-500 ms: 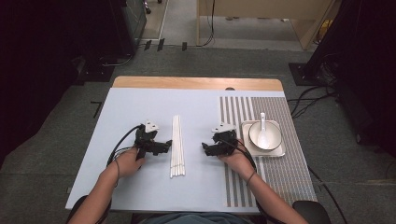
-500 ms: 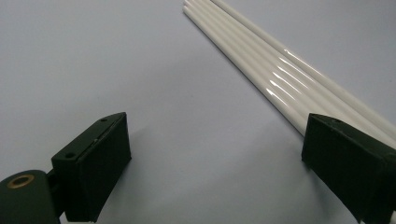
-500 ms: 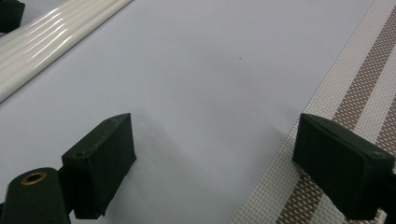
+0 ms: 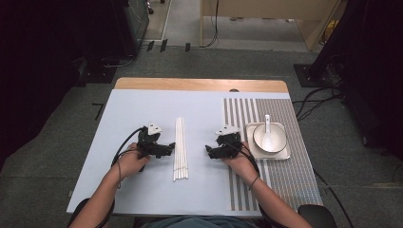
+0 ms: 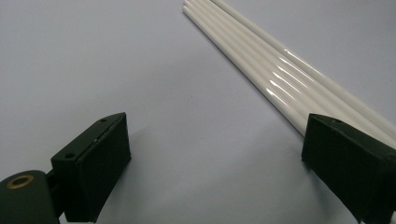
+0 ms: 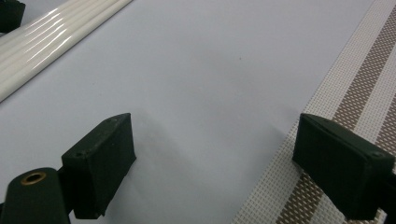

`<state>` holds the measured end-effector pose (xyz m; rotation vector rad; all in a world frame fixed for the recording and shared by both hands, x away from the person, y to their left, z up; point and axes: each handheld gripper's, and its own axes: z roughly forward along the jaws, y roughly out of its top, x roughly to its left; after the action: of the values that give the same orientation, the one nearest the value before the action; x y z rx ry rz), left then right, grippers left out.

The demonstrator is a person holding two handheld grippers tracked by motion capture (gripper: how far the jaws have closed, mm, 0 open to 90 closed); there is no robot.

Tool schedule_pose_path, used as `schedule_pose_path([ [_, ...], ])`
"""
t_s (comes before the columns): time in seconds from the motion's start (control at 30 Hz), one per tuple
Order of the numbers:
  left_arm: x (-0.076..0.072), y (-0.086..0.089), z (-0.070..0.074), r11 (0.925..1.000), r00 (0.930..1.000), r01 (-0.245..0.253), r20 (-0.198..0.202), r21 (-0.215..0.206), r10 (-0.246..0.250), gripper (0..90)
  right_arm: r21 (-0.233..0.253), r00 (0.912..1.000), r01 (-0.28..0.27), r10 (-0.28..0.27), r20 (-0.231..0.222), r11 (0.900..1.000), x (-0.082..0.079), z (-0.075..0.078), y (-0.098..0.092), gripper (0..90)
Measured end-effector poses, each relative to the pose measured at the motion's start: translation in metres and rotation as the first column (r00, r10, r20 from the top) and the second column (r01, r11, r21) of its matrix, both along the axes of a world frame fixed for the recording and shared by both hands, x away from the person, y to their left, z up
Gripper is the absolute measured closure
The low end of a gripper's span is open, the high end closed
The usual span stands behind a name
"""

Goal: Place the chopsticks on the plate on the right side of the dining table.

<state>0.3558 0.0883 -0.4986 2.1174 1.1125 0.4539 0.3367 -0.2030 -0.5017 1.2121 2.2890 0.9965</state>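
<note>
Several long white chopsticks [image 4: 180, 147] lie side by side in the middle of the pale blue table cover [image 4: 142, 109]. My left gripper [image 4: 167, 148] rests just left of them, open, with its far jaw next to the outermost stick. In the left gripper view the white chopsticks [image 5: 280, 79] run diagonally past the right jaw, and nothing sits between the jaws of the left gripper [image 5: 219, 158]. My right gripper [image 4: 212, 151] lies to the right of the sticks, open and holding nothing. The right gripper [image 6: 215, 163] straddles the edge of the striped placemat [image 6: 355, 107], with the chopsticks [image 6: 42, 32] at top left.
A striped woven placemat [image 4: 285, 175] covers the right side of the table. On it stands a white square tray [image 4: 282, 155] holding a white bowl [image 4: 275, 133] with a white spoon [image 4: 267, 133] in it. A wooden strip [image 4: 199, 84] runs along the far edge.
</note>
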Motion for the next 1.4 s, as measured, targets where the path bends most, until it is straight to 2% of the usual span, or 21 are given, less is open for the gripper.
schedule_pose_path([
  [0.57,-0.0001,-0.0001,0.0000,1.0000,1.0000,0.001,-0.001,0.003,-0.001,7.7,-0.005,0.9998,-0.012,0.012,0.017,1.000,-0.0019,0.0000,0.0007,14.9],
  [0.9,0.0000,-0.0002,0.0000,1.0000,1.0000,0.000,-0.001,0.000,0.000,7.8,0.001,0.9999,-0.013,0.013,0.007,1.000,-0.0005,0.0004,0.0003,15.1],
  [1.1,0.0000,-0.0002,0.0000,1.0000,1.0000,0.000,-0.001,0.001,0.000,7.7,-0.016,0.9998,-0.014,0.014,-0.014,1.000,0.0014,0.0036,0.0023,17.0],
  [1.4,-0.0001,-0.0002,0.0000,1.0000,1.0000,0.000,-0.001,0.001,0.000,7.8,0.003,0.9995,-0.018,0.018,-0.024,1.000,-0.0002,0.0079,0.0098,18.7],
])
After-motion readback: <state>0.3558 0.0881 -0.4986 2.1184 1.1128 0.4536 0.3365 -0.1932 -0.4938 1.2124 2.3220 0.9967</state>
